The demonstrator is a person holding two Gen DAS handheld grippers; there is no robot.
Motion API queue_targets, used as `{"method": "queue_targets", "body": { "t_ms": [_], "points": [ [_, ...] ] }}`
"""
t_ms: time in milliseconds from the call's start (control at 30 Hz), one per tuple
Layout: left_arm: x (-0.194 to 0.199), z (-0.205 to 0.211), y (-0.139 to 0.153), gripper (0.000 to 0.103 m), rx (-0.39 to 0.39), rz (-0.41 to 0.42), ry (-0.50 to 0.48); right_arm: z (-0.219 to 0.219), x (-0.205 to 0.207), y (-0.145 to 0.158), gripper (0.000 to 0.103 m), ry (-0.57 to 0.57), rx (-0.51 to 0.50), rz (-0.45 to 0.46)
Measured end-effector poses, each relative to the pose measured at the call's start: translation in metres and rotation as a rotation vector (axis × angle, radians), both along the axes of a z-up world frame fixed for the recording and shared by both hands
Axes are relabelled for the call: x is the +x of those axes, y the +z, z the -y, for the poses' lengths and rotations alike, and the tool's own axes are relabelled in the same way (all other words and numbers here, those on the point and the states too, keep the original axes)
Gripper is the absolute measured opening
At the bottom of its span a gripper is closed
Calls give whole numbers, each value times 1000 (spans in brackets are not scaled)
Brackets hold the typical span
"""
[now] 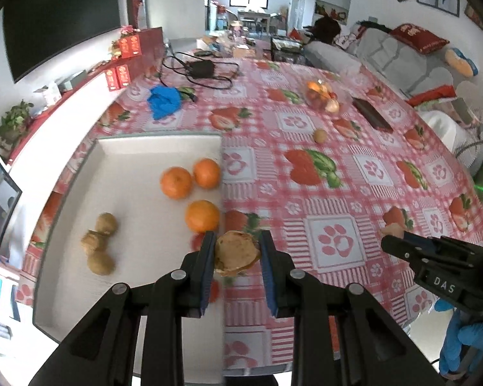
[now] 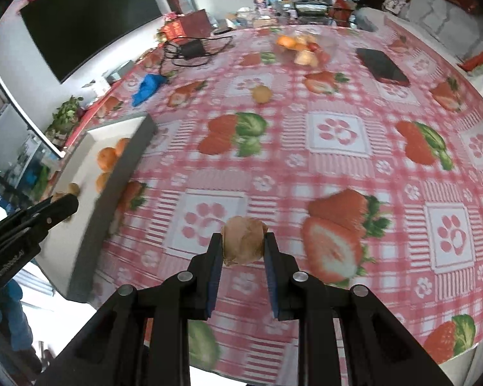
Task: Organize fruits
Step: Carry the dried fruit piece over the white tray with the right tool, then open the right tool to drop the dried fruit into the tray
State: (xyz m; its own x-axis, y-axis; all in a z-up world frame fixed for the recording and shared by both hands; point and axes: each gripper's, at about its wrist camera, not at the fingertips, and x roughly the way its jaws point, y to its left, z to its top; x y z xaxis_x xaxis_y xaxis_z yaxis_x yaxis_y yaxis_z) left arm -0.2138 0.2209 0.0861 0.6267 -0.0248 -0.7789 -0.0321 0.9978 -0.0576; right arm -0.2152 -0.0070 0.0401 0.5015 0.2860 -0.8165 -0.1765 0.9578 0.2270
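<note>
Between our left claw [image 1: 236,252] pads sits a brown fruit [image 1: 236,254], clamped firmly and held just over the tray [image 1: 128,148] edge. Our right claw [image 2: 243,246] is also clamped on a second brown fruit [image 2: 243,241], and it hangs over the cloth [image 2: 338,160], beside the tray but not yet above it.

Inside the tray we already have three oranges [image 1: 190,189] along the side nearest the claws, and three small brown fruits [image 1: 98,244] together near the middle. So we judge the sorting is well begun: six fruits are placed and two more are on the way.

Further from the tray, one small brown fruit [image 2: 261,94] lies alone on the cloth. Behind it stands a clear bowl [image 1: 326,96], well apart from the tray, and it holds several fruits more, orange and red ones. These remain to be moved, we think, so the task is perhaps half done.
</note>
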Motion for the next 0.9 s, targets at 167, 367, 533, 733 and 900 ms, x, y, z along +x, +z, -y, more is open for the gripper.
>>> {"method": "queue_targets", "body": {
  "t_ms": [167, 367, 533, 733, 900],
  "points": [
    [-2, -48, 3, 30, 37, -2, 82, -45, 12, 17, 26, 105, 39, 0],
    [-8, -103, -20, 30, 59, -81, 212, -130, 26, 20, 26, 278, 57, -16],
    [-13, -129, -47, 38, 29, -149, 265, -192, 39, 2, 26, 381, 47, -82],
    [-20, -131, -46, 82, 41, -101, 292, -216, 45, -4, 73, 410, -25, -103],
    [-23, -133, -43, 88, 16, -78, 283, -215, 37, 16, 79, 423, -57, -38]
  ]
}}
